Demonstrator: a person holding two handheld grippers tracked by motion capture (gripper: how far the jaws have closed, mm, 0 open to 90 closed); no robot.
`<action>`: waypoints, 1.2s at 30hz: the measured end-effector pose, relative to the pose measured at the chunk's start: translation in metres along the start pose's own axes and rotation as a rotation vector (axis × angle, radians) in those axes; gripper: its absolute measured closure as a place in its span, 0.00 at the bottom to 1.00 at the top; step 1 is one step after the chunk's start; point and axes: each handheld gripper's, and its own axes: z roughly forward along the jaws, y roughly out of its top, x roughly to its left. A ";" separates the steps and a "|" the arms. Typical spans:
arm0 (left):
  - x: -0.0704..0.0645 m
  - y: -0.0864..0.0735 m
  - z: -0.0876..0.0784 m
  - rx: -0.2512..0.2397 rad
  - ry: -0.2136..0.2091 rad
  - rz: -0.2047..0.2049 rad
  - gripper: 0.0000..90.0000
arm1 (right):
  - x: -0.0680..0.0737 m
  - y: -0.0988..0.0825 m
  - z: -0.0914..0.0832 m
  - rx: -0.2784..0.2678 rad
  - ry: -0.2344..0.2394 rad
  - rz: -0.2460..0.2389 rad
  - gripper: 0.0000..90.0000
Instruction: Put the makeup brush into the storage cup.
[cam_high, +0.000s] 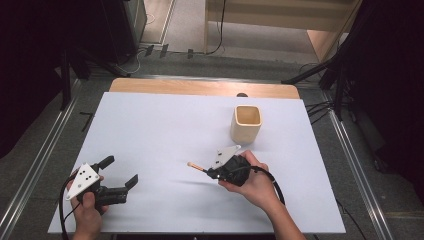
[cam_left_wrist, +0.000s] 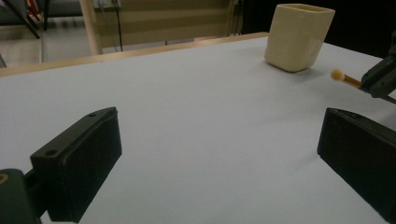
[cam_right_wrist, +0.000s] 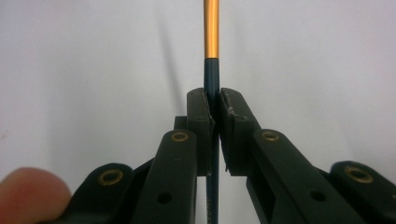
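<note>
Table (cam_high: 150, 130): white top, wooden edge at the far side, mostly bare.

Cup (cam_high: 246, 123): pale, square-mouthed, upright on the far right part of the table, apparently empty. Stood well apart from both grippers; the one thing near the stick's path.

Left gripper (cam_high: 119, 175): near left corner, jaws wide apart, nothing between them. Low over the table; contact couldn't be judged.

Right gripper (cam_high: 210, 171): near centre-right, jaws together, clamped on the stick's dark section.

Stick (cam_right_wrist: 211, 28): thin, straight, dark shaft passing into an orange length with a small pale rounded tip (cam_left_wrist: 337, 74). It jutted out to the person's left, just above the table, tip short of the cup and to its near left.

Judged light and stiff, likely smooth, so prone to swivel or slip in a narrow pinch. The grip sat on the dark part, leaving a long free end. Nothing blocked the way toward the cup; its rim could catch the tip.
</note>
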 end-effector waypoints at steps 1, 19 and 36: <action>0.000 0.000 0.000 0.000 0.000 0.000 0.00 | -0.001 0.000 -0.001 -0.017 -0.011 0.007 0.94; 0.000 0.000 0.000 0.002 0.001 -0.005 0.00 | -0.014 -0.014 -0.027 -0.303 -0.153 0.164 0.94; 0.003 -0.002 -0.004 0.007 0.011 -0.002 0.00 | -0.022 -0.030 -0.041 -0.541 -0.342 0.305 0.94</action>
